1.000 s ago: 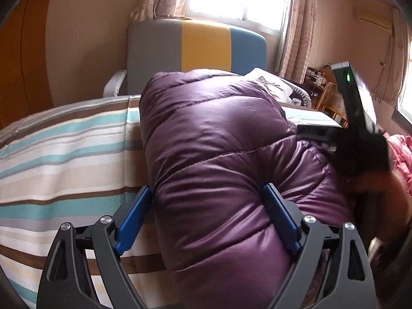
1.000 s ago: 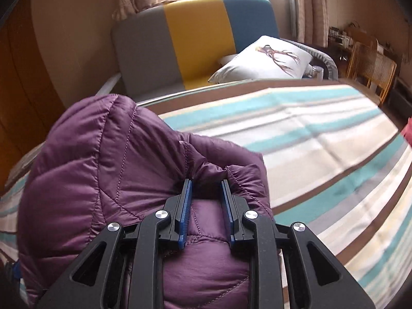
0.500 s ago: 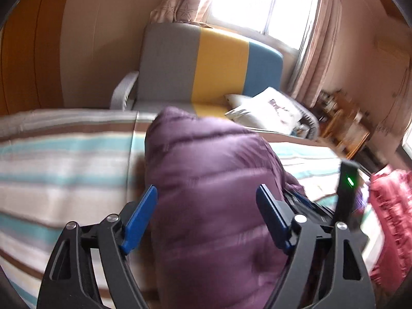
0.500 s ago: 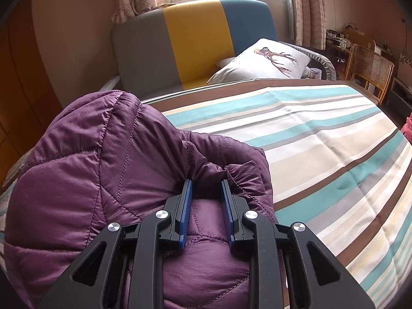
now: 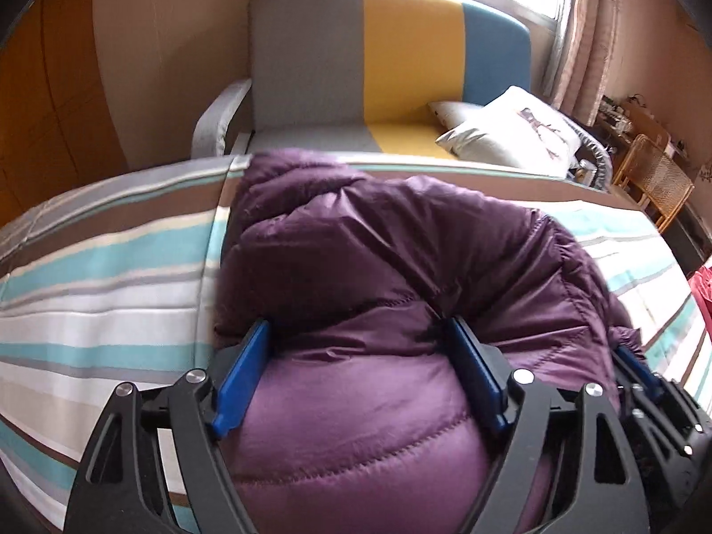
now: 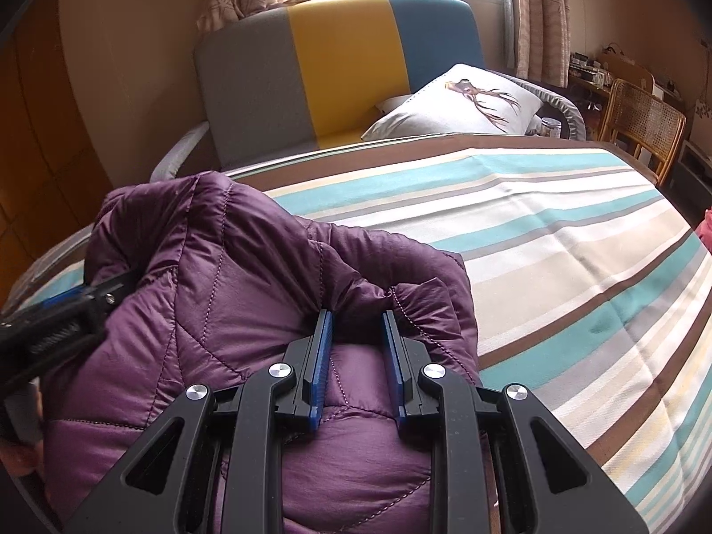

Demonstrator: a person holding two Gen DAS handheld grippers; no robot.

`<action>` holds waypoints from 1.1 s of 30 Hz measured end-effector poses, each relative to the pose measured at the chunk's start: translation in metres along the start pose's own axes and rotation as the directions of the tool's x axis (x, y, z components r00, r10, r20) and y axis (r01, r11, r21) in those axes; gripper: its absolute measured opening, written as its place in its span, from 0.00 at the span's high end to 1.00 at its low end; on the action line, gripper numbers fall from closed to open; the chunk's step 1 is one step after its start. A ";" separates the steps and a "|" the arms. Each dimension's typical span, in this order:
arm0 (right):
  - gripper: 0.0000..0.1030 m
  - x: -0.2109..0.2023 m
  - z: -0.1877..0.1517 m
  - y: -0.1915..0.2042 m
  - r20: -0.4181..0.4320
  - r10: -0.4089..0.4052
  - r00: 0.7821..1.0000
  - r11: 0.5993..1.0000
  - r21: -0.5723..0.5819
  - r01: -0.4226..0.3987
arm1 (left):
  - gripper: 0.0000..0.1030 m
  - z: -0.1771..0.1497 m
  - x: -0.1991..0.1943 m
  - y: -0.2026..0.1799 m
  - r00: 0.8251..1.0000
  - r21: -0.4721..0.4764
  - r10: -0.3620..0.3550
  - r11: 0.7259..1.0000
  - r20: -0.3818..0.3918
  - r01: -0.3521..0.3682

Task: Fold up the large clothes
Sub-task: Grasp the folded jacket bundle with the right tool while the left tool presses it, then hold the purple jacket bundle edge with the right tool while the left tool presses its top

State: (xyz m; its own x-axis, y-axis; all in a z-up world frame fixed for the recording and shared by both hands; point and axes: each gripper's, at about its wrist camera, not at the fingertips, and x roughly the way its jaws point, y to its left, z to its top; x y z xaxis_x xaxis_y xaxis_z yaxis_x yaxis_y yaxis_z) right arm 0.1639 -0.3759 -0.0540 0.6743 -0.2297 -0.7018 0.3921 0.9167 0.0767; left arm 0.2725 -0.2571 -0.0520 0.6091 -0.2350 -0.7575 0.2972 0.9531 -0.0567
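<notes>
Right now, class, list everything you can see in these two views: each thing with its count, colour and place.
jacket: one, purple, quilted, bunched on the bed's near left side
bed: one, striped teal, white, tan, brown
sofa: one, grey, yellow, blue, beyond the bed
pillows: two, pale, on the sofa
chair: one, rattan, far right
curtains: pale, at the window
left gripper: black, blue pads, jaws wide and opening, jacket bulk between
right gripper: black, blue pads, pinching a jacket fold

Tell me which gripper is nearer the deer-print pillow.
Right. The right gripper grips the purple jacket on the side toward the pillow; the left gripper, jaws opening around the jacket, sits farther off.
</notes>
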 end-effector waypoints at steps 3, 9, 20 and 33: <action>0.77 0.004 0.000 0.001 -0.002 0.000 1.000 1.000 -0.001 0.000 | 0.21 -0.002 0.007 -0.001 1.000 0.004 0.011 1.000 -0.003 -0.011; 0.77 0.002 -0.001 -0.001 0.008 0.010 1.000 1.000 0.004 -0.010 | 0.19 -0.006 -0.001 0.003 1.000 0.000 0.006 1.000 0.004 -0.006; 0.61 -0.047 -0.008 -0.010 0.062 0.090 0.994 0.996 0.010 -0.091 | 0.13 -0.059 -0.082 0.028 0.989 0.012 -0.088 0.996 0.121 0.088; 0.61 -0.020 -0.024 -0.011 0.020 0.058 0.998 0.998 0.024 -0.059 | 0.12 -0.082 -0.063 0.017 0.992 0.101 -0.059 0.994 0.115 0.047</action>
State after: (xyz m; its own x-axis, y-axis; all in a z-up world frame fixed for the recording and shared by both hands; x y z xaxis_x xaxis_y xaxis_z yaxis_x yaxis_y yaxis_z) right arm 0.1311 -0.3739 -0.0577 0.7085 -0.1823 -0.6818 0.3665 0.9206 0.1347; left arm 0.1784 -0.2106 -0.0587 0.6710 -0.3106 -0.6733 0.3979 0.9171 -0.0266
